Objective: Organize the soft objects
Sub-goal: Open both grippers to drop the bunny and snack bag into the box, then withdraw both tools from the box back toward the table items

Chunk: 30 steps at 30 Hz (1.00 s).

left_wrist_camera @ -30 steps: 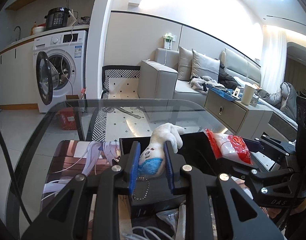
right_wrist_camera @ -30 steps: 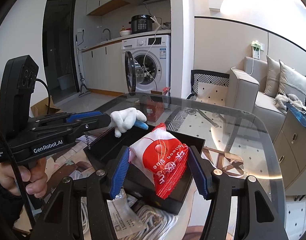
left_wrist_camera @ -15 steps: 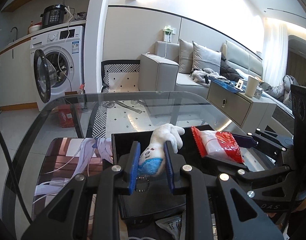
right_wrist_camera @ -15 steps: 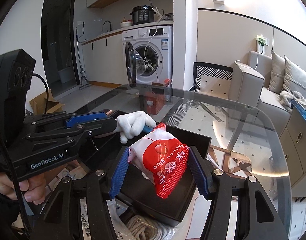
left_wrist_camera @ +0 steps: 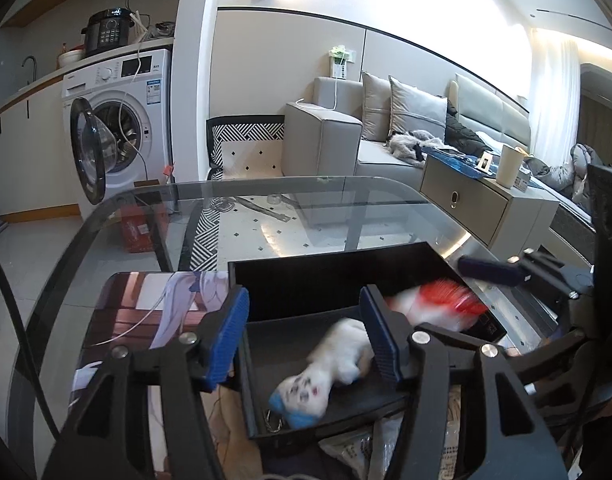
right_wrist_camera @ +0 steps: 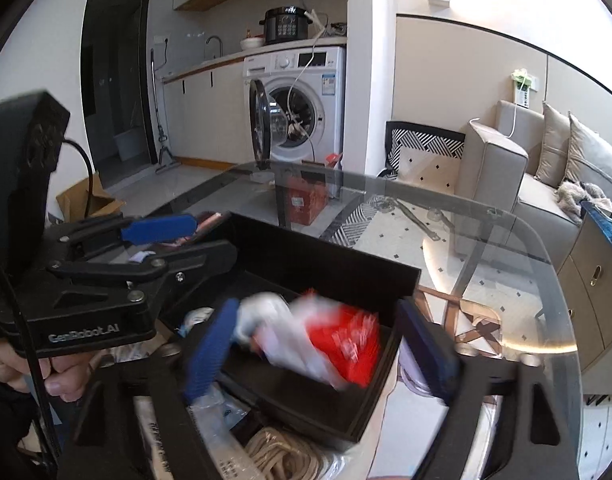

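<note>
A black open box (left_wrist_camera: 338,276) (right_wrist_camera: 330,268) stands on the glass table. A white plush toy with a blue end (left_wrist_camera: 322,376) lies blurred inside it, below my open left gripper (left_wrist_camera: 306,336). A red and white packet (right_wrist_camera: 330,340) (left_wrist_camera: 438,304) is blurred in the box, between the spread fingers of my open right gripper (right_wrist_camera: 318,344). Neither gripper holds anything. The left gripper also shows at the left of the right wrist view (right_wrist_camera: 158,228).
An illustrated mat (left_wrist_camera: 146,308) lies left of the box on the glass table (left_wrist_camera: 290,200). Plastic bags and a coiled rope (right_wrist_camera: 282,456) lie in front of the box. A washing machine (left_wrist_camera: 118,120), sofa and cabinet stand beyond the table.
Both grippers opened. The plush toy dropped from the left gripper into the box, and the red packet dropped from the right gripper into the box.
</note>
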Available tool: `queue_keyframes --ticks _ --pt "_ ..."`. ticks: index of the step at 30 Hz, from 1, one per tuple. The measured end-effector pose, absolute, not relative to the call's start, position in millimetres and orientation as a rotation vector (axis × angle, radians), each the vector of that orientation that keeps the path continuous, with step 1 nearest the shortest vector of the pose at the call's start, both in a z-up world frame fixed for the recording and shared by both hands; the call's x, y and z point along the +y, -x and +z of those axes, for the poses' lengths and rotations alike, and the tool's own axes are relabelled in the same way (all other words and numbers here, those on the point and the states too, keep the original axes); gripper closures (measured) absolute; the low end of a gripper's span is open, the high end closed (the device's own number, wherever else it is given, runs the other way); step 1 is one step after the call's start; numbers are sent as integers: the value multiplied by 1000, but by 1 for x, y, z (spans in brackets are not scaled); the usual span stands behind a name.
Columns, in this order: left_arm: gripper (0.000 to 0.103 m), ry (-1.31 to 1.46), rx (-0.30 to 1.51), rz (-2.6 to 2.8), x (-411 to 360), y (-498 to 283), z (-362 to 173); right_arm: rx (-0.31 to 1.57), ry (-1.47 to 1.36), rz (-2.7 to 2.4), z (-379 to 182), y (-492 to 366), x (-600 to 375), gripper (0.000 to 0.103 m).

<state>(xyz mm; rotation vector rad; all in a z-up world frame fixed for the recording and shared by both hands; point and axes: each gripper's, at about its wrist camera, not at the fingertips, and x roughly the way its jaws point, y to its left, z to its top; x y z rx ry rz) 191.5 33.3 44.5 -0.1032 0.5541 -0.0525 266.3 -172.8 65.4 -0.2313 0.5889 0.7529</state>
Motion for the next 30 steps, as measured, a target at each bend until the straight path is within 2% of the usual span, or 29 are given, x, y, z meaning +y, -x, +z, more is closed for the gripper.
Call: queue_keyframes --ticks 2,4,5,15,30 --pt "33 96 563 -47 35 -188 45 570 233 745 72 -258 -179 4" --pt "2 111 548 -38 39 -179 47 563 212 740 79 -249 -188 1" --pt "0 127 532 -38 41 -172 50 561 195 739 83 -244 -193 1" --pt "0 112 485 -46 47 -114 67 578 144 689 92 -191 -234 0" --pt "0 63 512 -28 39 -61 49 650 66 682 67 -152 -263 0"
